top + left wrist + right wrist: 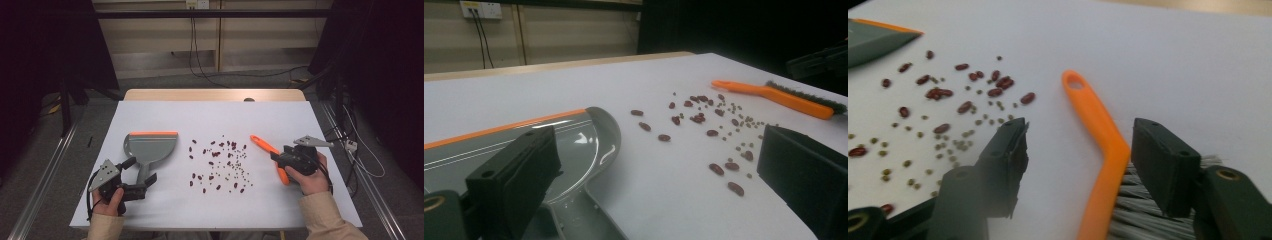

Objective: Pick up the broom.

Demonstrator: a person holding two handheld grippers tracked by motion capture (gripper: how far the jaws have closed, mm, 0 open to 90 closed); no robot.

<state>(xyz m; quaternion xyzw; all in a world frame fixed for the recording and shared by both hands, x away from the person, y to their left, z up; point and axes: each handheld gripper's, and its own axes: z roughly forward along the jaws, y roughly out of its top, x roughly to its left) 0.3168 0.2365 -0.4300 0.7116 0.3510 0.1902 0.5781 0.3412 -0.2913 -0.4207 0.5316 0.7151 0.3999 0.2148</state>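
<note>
Working over a white-covered table [210, 115], with the sweeping not yet begun. Resting flat at the left, a grey dustpan [150, 147] with an orange lip, its handle pointing back toward the left gripper [141, 172]; jaws there standing spread wide, hovering by that handle and pinching nothing. Lying at the right of the table, aslant beside the spill, an orange brush [1098, 130]: slim plastic handle with a hanging hole at the far tip, a bend partway along, dark bristles behind the bend. Straddling that handle just at the bend, the right gripper [1080, 145], jaws partly apart, one pad close by the bristle side, the other standing off with bare table showing between, so not yet pinching. Likely risking a slip here: closing on the angled, smooth part of the handle could be twisting the brush or squeezing it out sideways, and catching bristles instead of plastic would be giving a soft, wobbly hold. Possibly also knocking the tip into the beans [220, 165], small red and tiny greenish ones scattered loose between dustpan and brush, and rolling them wider.
</note>
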